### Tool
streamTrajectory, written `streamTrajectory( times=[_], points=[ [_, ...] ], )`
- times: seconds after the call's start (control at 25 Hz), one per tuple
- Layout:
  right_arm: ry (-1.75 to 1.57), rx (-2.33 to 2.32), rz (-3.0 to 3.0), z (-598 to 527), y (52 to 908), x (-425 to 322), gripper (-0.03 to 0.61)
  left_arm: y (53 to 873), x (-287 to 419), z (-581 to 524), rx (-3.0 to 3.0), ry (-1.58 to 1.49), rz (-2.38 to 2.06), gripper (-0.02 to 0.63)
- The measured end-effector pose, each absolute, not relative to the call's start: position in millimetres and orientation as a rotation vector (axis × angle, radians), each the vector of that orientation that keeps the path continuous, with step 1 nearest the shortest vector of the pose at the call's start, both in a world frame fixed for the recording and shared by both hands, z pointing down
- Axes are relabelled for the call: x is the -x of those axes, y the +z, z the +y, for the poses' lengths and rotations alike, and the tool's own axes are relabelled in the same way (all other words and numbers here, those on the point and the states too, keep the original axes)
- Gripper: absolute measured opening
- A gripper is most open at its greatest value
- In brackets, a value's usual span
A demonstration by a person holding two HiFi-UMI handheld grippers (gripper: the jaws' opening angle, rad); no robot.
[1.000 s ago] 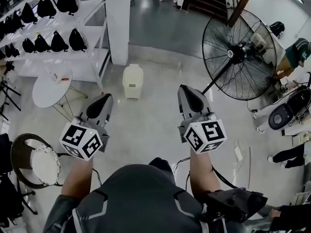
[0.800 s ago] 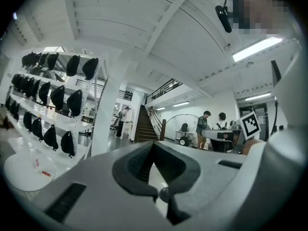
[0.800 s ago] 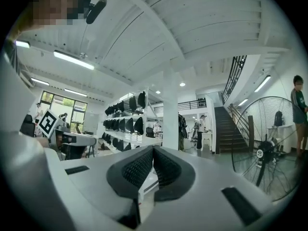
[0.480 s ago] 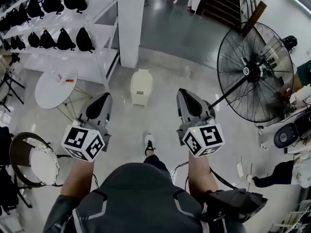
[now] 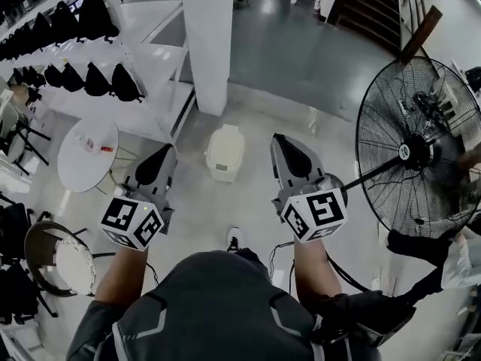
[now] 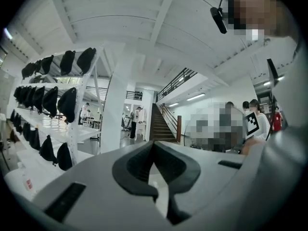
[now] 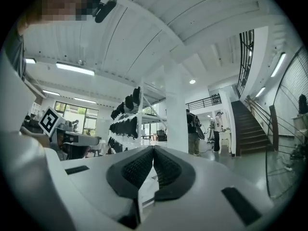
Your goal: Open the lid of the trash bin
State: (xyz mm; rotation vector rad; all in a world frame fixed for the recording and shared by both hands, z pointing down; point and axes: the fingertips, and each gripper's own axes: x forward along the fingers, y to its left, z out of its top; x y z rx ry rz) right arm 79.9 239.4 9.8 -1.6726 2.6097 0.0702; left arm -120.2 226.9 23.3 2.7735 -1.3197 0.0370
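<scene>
- You are at the approach step: the trash bin [image 5: 224, 170] stands on the floor ahead, beside the white pillar [image 5: 208, 36] and well apart from both tools.
- Your left tongs [image 5: 167, 152] and right tongs [image 5: 279, 139] are both pressed together, holding nothing.
- The lid [image 5: 226, 143] appears down, though it shows small.
- Next, close in, lower 1 pair and part it at the lid's edge.

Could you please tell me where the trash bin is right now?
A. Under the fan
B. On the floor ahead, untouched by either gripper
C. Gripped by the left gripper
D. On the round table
B: the head view shows the bin on the floor near the pillar, lid down, with the left gripper and right gripper both shut and clear of it.
</scene>
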Motion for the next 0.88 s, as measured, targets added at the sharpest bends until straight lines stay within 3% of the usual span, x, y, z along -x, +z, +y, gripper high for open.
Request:
streamTrajectory(
  times=[0.32,0.88],
  points=[
    [0.015,1.672,2.594,162.4,24.2,-141.6,0.026,40.1,46.5,151.9,-2.768,0.146,-1.276,0.008],
    [-0.064,1.832,2.558,58.2,63.6,-143.9,0.026,76.3,24.4,23.7,-2.812,0.210,-1.051,0.008]
  ],
)
